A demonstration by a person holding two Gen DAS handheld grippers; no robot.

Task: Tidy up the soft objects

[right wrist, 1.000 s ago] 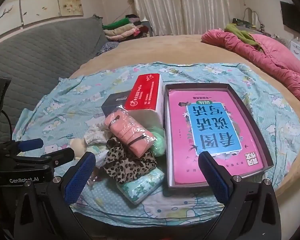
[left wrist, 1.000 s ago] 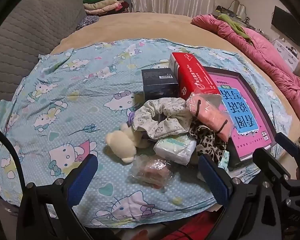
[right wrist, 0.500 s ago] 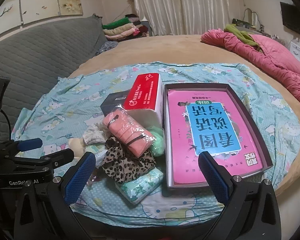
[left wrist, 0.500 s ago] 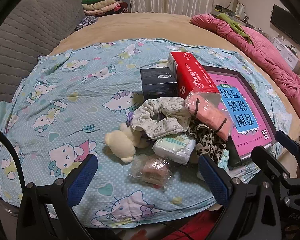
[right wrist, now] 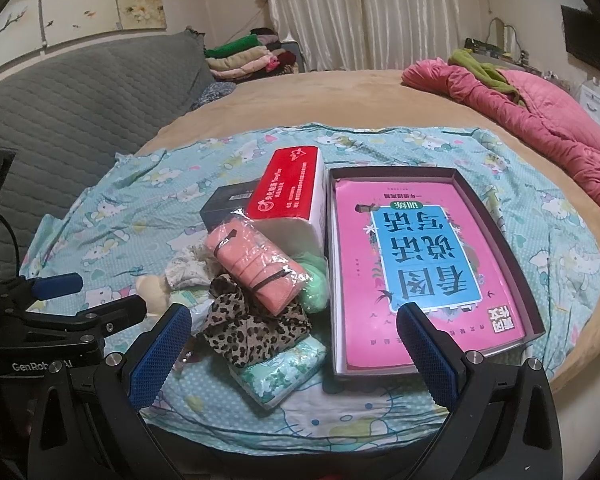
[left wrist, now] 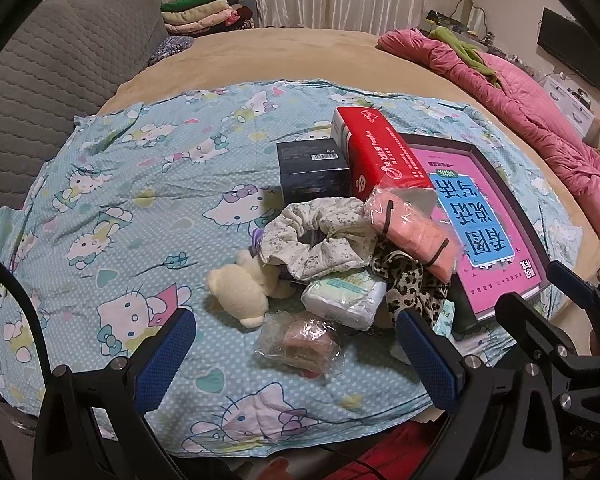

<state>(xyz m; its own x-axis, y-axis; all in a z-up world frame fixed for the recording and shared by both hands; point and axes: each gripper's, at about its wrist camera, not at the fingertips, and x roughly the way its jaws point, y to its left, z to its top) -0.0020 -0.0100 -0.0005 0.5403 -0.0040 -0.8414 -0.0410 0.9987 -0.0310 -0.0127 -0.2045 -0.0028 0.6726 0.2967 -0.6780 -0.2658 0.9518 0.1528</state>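
Bed with a cartoon-cat sheet [left wrist: 140,184] and a heap of soft things at its near edge.
Since a second ago the heap sits slightly lower in both views; nothing in it has shifted. The left tool [left wrist: 296,354] hovers wide open over a wrapped brown item [left wrist: 304,340]; the right tool [right wrist: 294,354] hangs wide open above the leopard-print cloth [right wrist: 256,332], beside the pink book [right wrist: 416,268].

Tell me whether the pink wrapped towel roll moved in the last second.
No. The pink wrapped towel roll keeps its place against the red tissue box; only the cameras drifted slightly.
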